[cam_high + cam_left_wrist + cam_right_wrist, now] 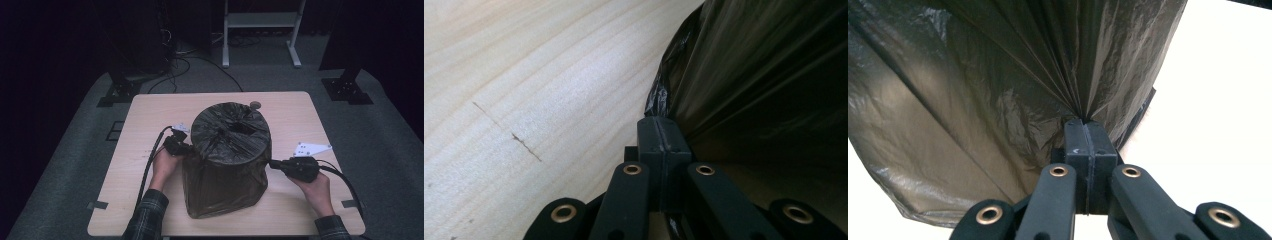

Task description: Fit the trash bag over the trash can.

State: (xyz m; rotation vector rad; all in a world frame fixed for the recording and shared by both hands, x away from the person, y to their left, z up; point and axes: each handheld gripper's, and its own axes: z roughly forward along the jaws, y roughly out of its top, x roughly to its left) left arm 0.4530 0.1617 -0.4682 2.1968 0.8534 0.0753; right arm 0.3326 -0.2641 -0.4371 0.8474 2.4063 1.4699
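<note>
I see a big wood table. In the middle of it stands a bin with a dark bag pulled down over it, tight across the top and loose down the sides. I think the bag is thin, soft and slippery, and it could rip if I tug hard. The loose sides are the best place to hold.

My left gripper is at the bag's left side, my right gripper at its right side. Both are closed, each pinching a fold of bag.
</note>
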